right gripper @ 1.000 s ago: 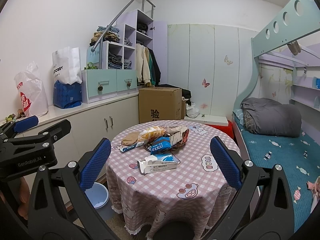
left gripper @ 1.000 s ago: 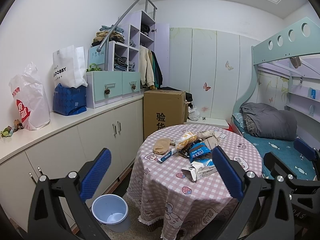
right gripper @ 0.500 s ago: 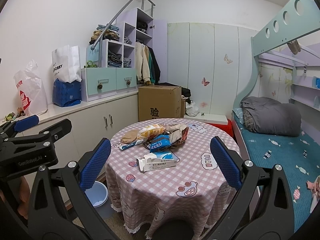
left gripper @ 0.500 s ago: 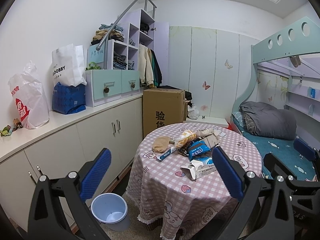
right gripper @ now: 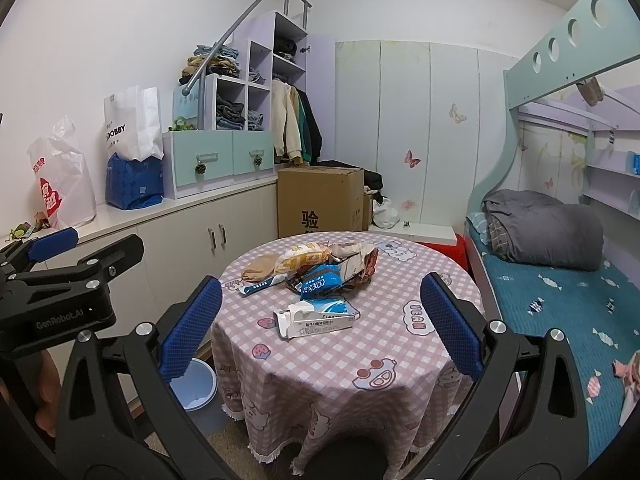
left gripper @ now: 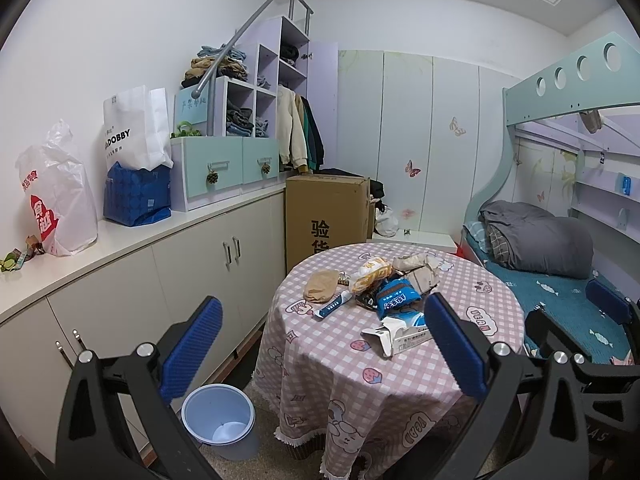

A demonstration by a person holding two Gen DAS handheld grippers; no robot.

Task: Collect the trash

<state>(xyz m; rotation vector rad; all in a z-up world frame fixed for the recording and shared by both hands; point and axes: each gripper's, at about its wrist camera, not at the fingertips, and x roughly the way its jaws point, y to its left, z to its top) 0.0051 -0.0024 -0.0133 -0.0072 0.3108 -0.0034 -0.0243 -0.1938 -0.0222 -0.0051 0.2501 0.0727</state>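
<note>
Both grippers hung wide apart and empty short of the round tabletop (right gripper: 400,344): the left gripper (left gripper: 320,344) and the right gripper (right gripper: 320,320). Trash lay heaped on the checked cloth: a torn white carton (right gripper: 316,322), blue wrappers (right gripper: 320,280), a brown bag (left gripper: 321,285). Beside it on the floor stood a blue bin (left gripper: 219,420).

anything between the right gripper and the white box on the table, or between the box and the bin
Nothing visible blocks the open right gripper from the white box, which lies nearest on the table. The bin sits on the floor left of the table, open-topped, with only the table edge to clear.
</note>
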